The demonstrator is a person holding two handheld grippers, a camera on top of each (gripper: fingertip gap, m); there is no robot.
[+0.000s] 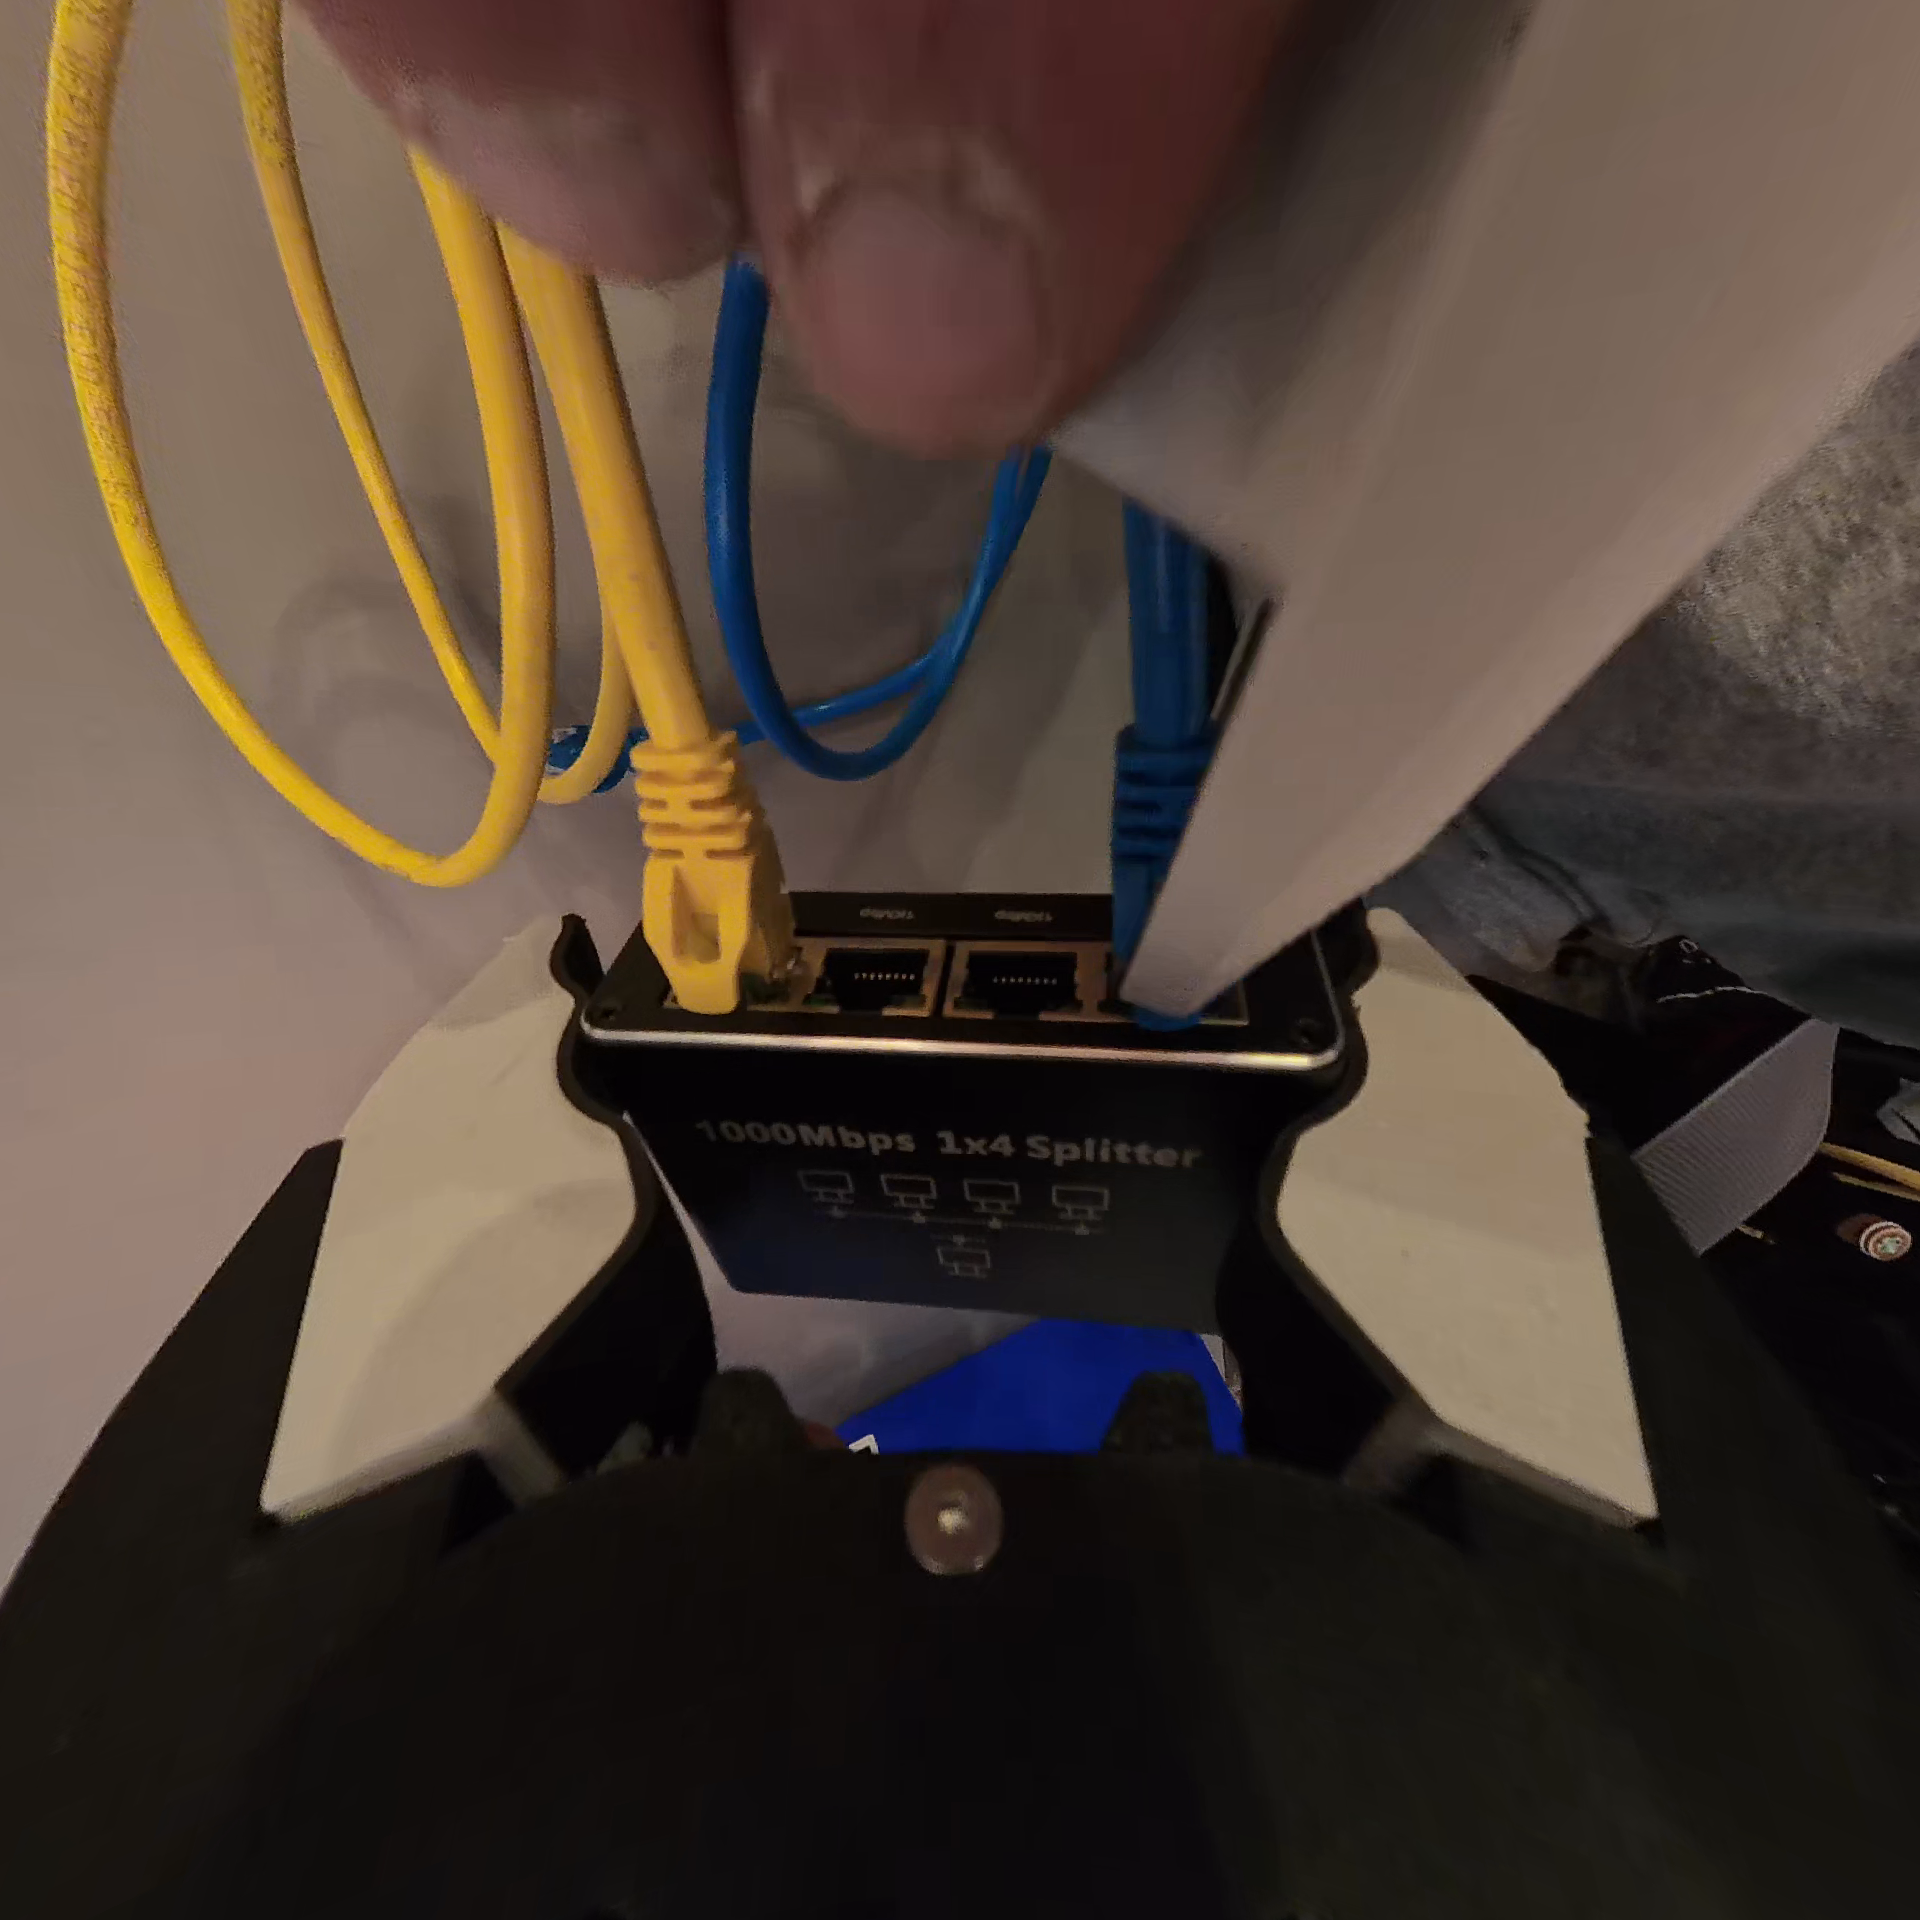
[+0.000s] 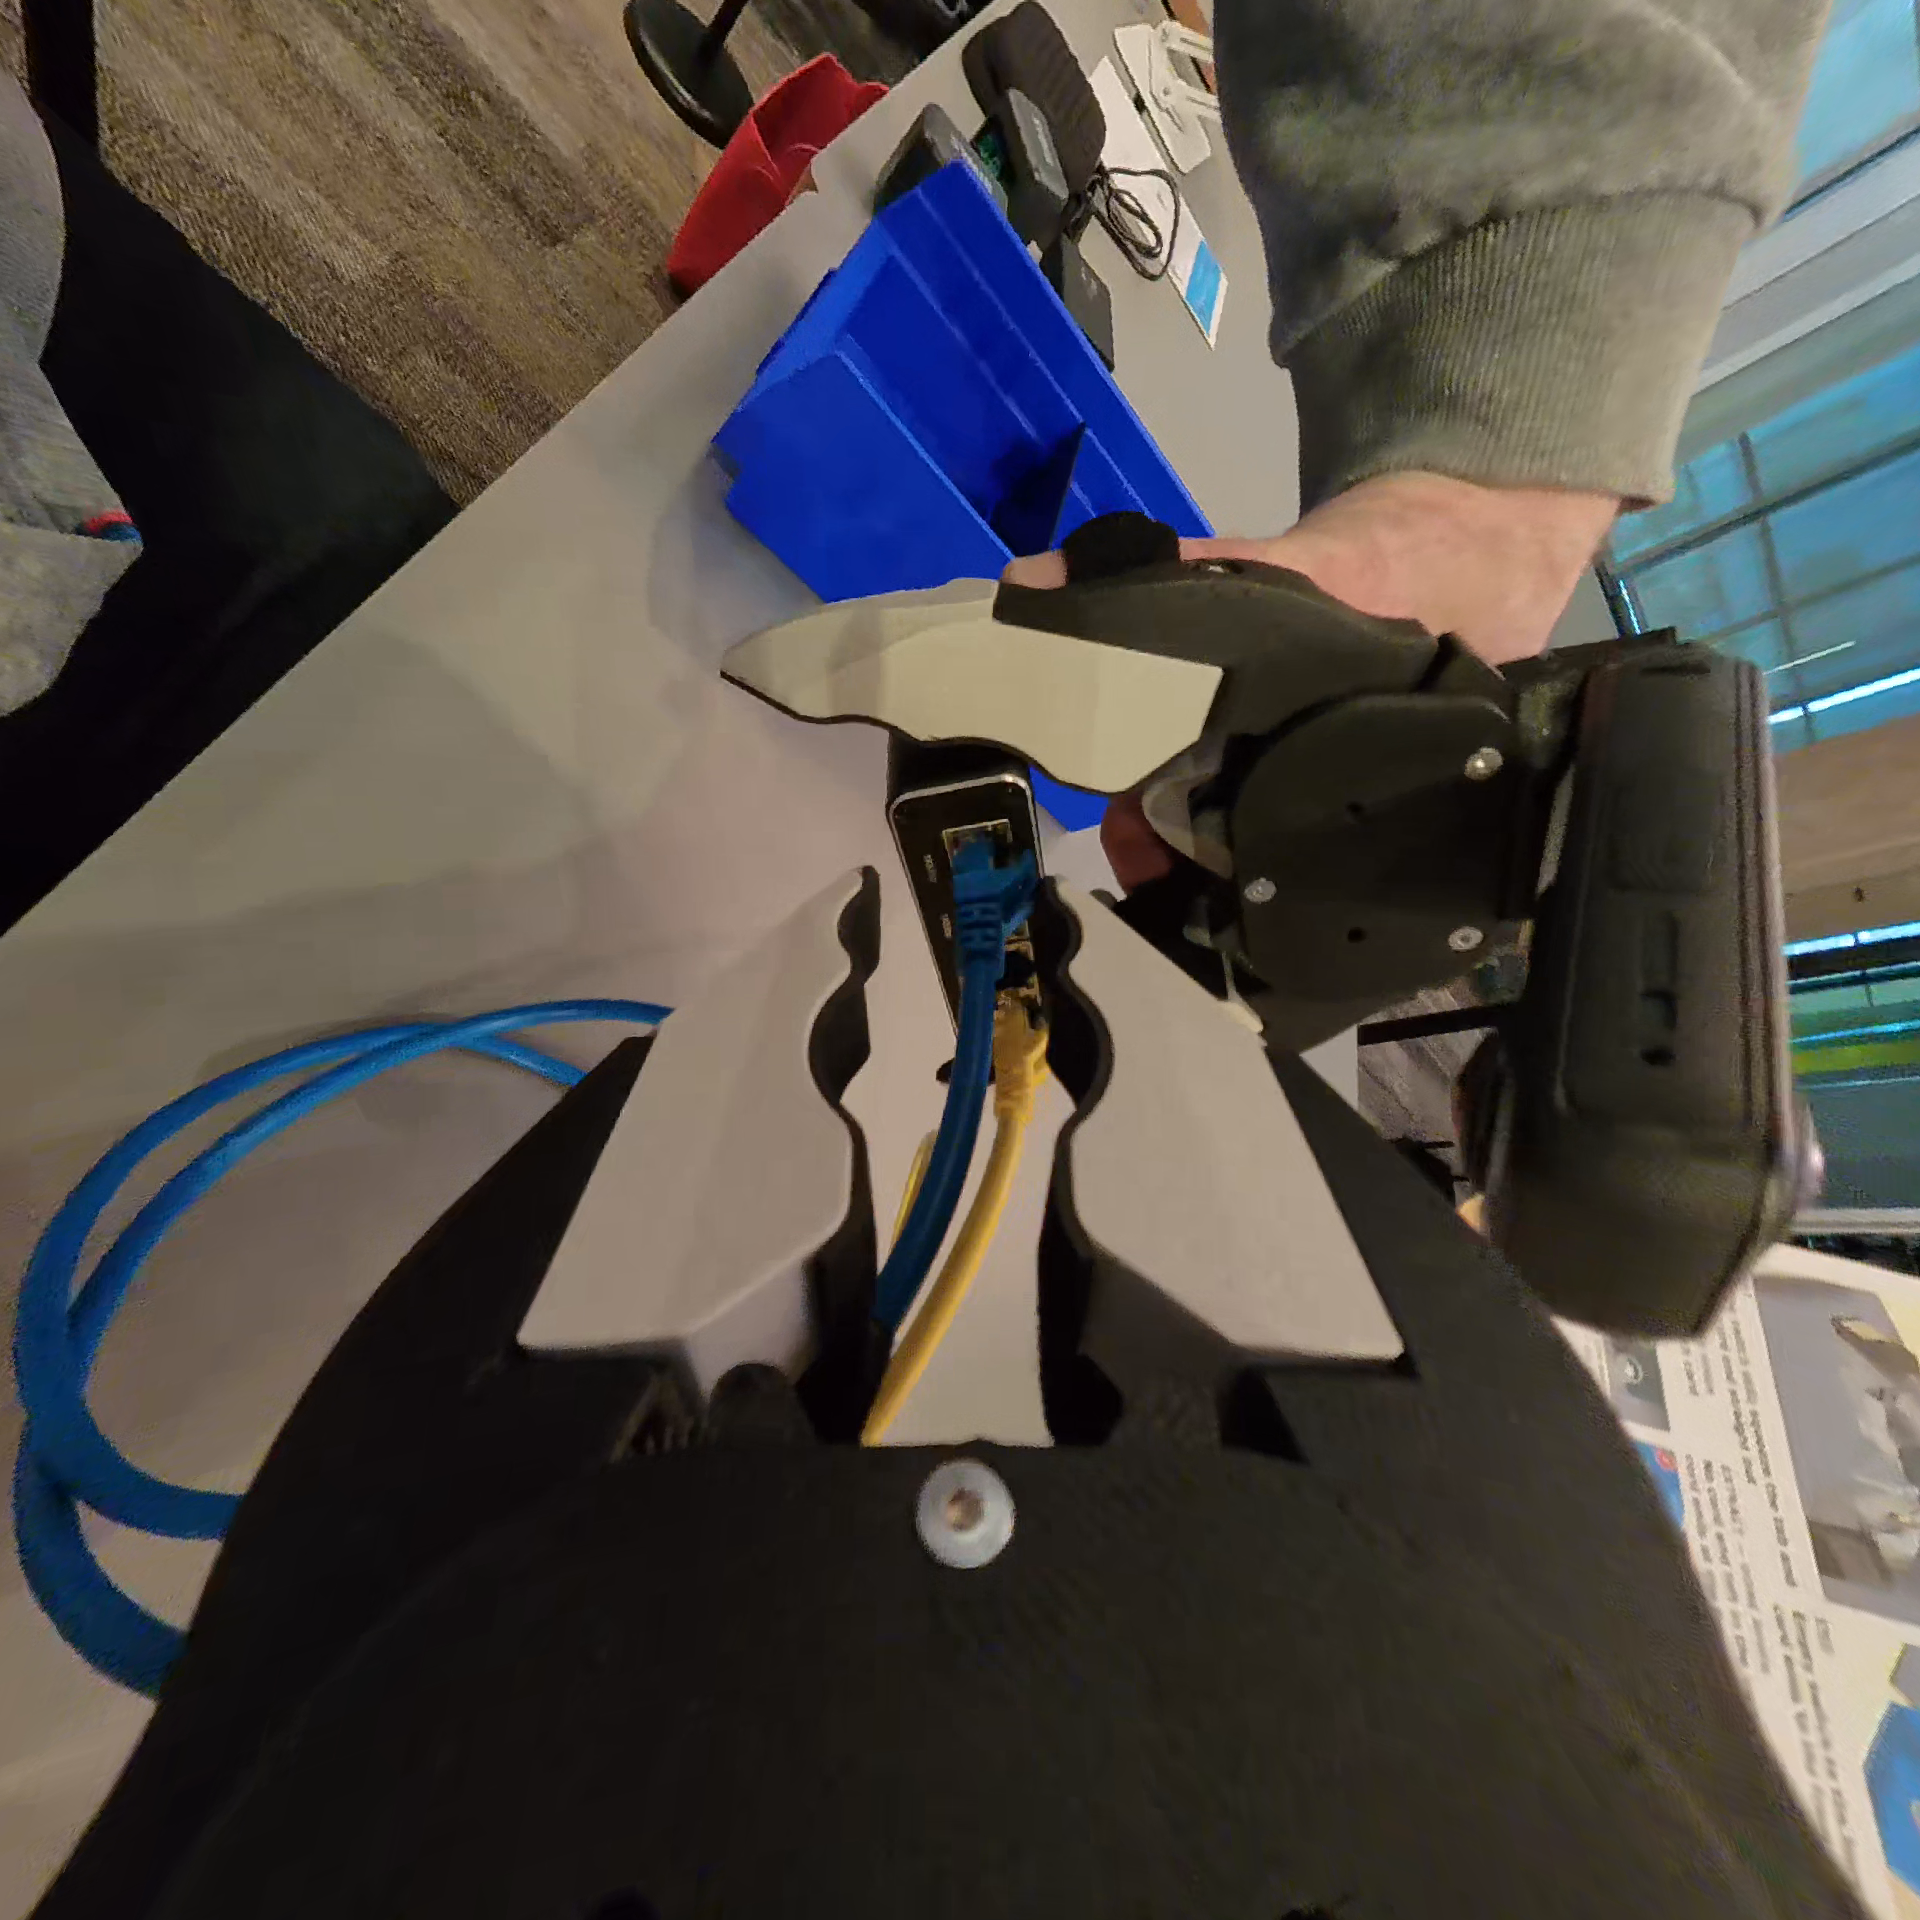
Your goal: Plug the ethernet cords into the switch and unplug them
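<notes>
The left tongs (image 1: 961, 1049) are closed on the black switch (image 1: 956, 1132), one finger on each short side, holding it clear of the counter (image 2: 499, 748) with its port row facing the other tool; that looks meant to brace it against the push and pull of plugs. The yellow cord (image 1: 696, 873) sits in the end port, and the blue cord (image 1: 1148, 800) in the opposite end port, with the two middle ports bare. The right tongs (image 2: 961, 914) are narrowed but not shut, their fingers straddling the blue cord's boot without clearly touching it, so I cannot tell whether they have hold of it. A pale finger of the right tongs covers the blue plug's seat in the left wrist view, so how deep it sits is hidden. A blurred thumb masks the cords' upper run. A blue bin (image 2: 935, 416) stands near the counter's far edge.
</notes>
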